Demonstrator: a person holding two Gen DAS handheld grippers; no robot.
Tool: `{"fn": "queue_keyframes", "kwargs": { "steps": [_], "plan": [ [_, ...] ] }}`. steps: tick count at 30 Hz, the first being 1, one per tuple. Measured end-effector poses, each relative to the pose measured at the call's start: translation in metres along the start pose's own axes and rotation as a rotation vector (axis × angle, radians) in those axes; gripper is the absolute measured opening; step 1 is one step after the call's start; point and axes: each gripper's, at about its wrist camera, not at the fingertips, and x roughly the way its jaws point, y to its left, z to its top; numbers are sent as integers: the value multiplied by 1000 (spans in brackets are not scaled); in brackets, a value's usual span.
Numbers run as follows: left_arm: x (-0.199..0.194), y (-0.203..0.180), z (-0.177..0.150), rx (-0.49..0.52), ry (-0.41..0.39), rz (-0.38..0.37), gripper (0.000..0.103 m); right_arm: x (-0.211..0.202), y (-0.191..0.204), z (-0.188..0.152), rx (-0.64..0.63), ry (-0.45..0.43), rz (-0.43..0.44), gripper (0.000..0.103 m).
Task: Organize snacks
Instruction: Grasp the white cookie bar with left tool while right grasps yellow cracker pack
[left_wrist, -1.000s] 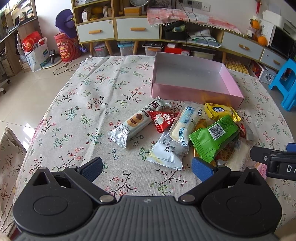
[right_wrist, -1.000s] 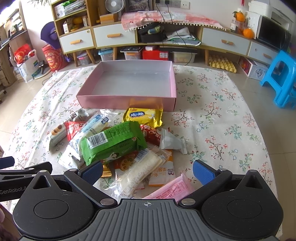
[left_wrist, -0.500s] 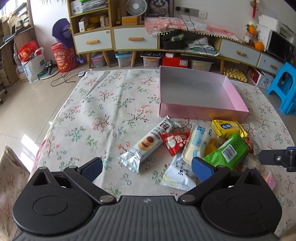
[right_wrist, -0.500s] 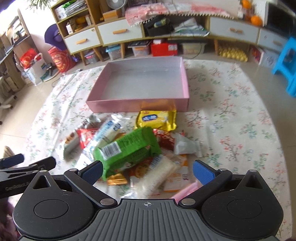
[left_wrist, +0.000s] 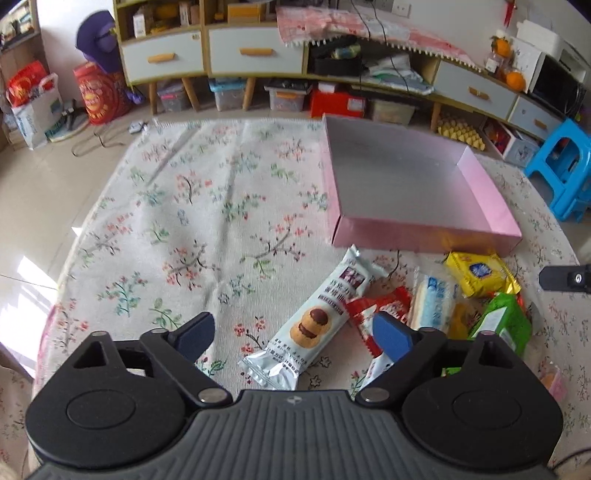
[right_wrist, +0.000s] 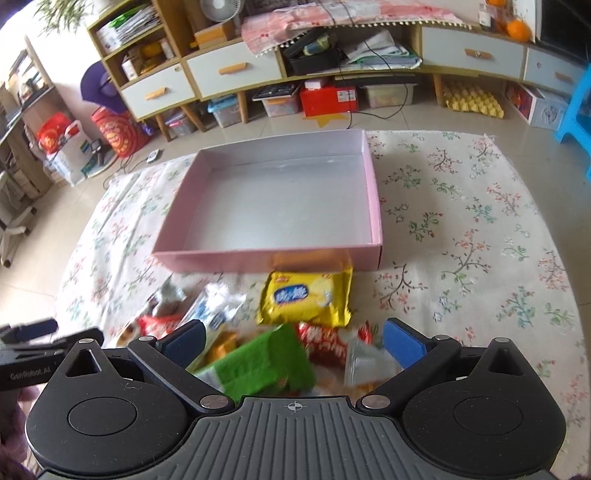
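Note:
A pile of snack packets lies on the floral cloth in front of an empty pink box (left_wrist: 424, 240) (right_wrist: 221, 258). My left gripper (left_wrist: 293, 334) hangs over a long silver cookie packet (left_wrist: 317, 321). Its jaws are closing, the packet lies between them, and the pads stand clear of it. A red packet (left_wrist: 376, 306), a white-blue packet (left_wrist: 432, 302), a yellow packet (left_wrist: 476, 273) (right_wrist: 306, 299) and a green packet (left_wrist: 502, 325) (right_wrist: 258, 365) lie to its right. My right gripper (right_wrist: 293, 342) stands open above the green packet, not touching it.
The round table's cloth (left_wrist: 207, 206) is bare on the left half. A blue stool (left_wrist: 565, 166) stands off the table's right side. Low cabinets (right_wrist: 236, 70) with bins and a red bag (left_wrist: 98, 92) line the far wall.
Both grippers have moved forward over the table toward the box. The left one now has the cookie packet between narrower jaws. The pile has slid lower in the right view.

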Motion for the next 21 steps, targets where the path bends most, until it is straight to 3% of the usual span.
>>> {"fn": "queue_keyframes", "kwargs": {
  "steps": [5,9,12,21],
  "plan": [
    [16,5,-1,71,37,-72,76,29,-20,10,55,45,41,98],
    [24,1,-1,136,52,-96,62,46,-31,20,132,66,91,94],
    [28,2,-1,153,75,-103,52,57,-30,22,138,80,79,94],
    [35,1,-1,234,102,-107,54,81,-18,22,99,123,34,94]
  ]
}}
